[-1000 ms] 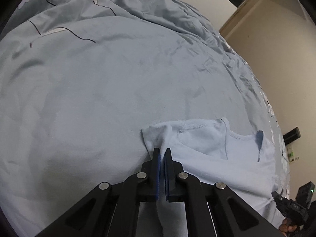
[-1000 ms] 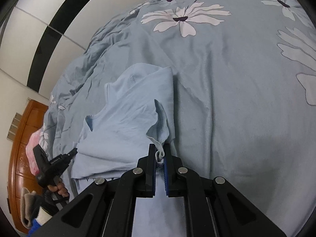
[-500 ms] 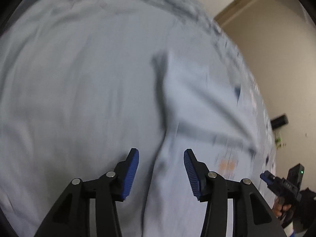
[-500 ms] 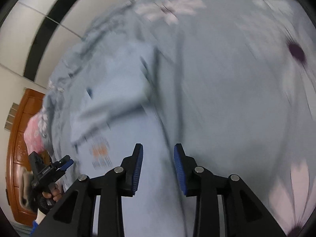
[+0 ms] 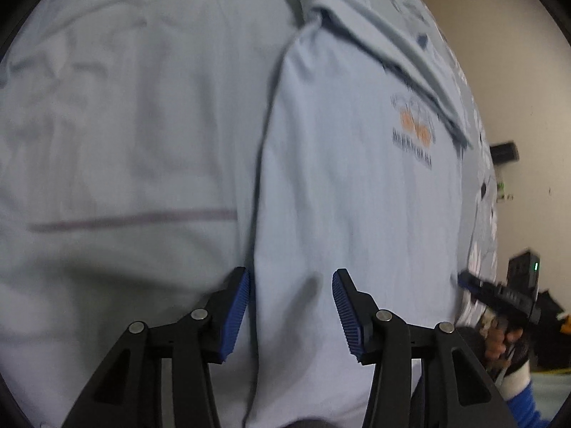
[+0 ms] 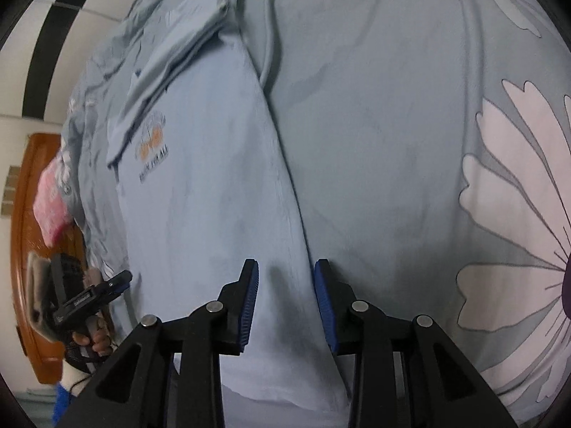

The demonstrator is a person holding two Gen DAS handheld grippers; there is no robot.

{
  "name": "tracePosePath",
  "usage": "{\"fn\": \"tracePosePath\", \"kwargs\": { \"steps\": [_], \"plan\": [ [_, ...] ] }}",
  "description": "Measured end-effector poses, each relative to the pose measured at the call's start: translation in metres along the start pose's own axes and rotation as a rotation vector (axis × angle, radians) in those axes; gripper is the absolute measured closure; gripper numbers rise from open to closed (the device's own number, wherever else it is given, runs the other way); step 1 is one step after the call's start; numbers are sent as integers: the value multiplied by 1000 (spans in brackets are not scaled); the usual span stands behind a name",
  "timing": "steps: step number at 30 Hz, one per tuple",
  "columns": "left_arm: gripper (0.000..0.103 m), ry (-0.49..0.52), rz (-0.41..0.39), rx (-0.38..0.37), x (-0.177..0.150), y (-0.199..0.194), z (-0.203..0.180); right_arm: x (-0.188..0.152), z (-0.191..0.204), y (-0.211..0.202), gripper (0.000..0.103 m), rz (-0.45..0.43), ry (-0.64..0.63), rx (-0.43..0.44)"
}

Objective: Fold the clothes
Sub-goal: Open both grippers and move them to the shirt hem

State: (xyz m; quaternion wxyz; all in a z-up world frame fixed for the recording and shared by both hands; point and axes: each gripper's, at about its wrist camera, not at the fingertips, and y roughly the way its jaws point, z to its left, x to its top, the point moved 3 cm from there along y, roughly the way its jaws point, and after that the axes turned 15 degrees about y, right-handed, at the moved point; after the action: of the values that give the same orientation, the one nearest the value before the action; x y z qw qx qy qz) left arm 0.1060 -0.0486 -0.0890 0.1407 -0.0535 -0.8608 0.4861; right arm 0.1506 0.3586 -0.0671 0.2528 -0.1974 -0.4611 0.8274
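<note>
A light blue T-shirt (image 5: 339,196) lies spread on a bed, on a grey-blue duvet cover (image 6: 392,125) printed with large white flowers (image 6: 517,214). The shirt's body is laid out long and fairly flat, with a small orange and dark logo (image 5: 414,130) on its chest. At its far end the upper part is folded back over itself in a rumpled band (image 6: 185,46), just past the logo.

The left tongs (image 5: 291,306) hover low over the shirt's near end with their blue ribbed pads (image 5: 237,315) wide apart and nothing between them; they straddle the shirt's left side edge, where it meets the duvet cover. The right tongs (image 6: 285,303) are likewise spread, holding nothing, and straddle the shirt's right side edge (image 6: 285,178), which runs away from them as a straight line toward the folded band.

Each wrist view shows the other tool at its side, gripped by a hand (image 6: 94,339) above a white cuff and blue sleeve (image 5: 524,403). In the right wrist view, beyond the bed's far side, stand a brown wooden door (image 6: 25,249) and something pink and fluffy (image 6: 50,210) at the bed's edge. In the left wrist view a beige wall (image 5: 517,71) rises past the bed. Both views are a little blurred.
</note>
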Motion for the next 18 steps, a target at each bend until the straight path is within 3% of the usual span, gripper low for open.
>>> {"fn": "tracePosePath", "kwargs": {
  "steps": [3, 9, 18],
  "plan": [
    [51, 32, 32, -4, -17, 0, -9, -5, 0, 2, 70, 27, -14, -10],
    [54, 24, 15, -45, -27, -5, -20, -16, 0, 7, 70, 81, -43, -29],
    [61, 114, 48, 4, -42, -3, -34, -27, -7, 10, 70, 145, -49, -61]
  ]
}}
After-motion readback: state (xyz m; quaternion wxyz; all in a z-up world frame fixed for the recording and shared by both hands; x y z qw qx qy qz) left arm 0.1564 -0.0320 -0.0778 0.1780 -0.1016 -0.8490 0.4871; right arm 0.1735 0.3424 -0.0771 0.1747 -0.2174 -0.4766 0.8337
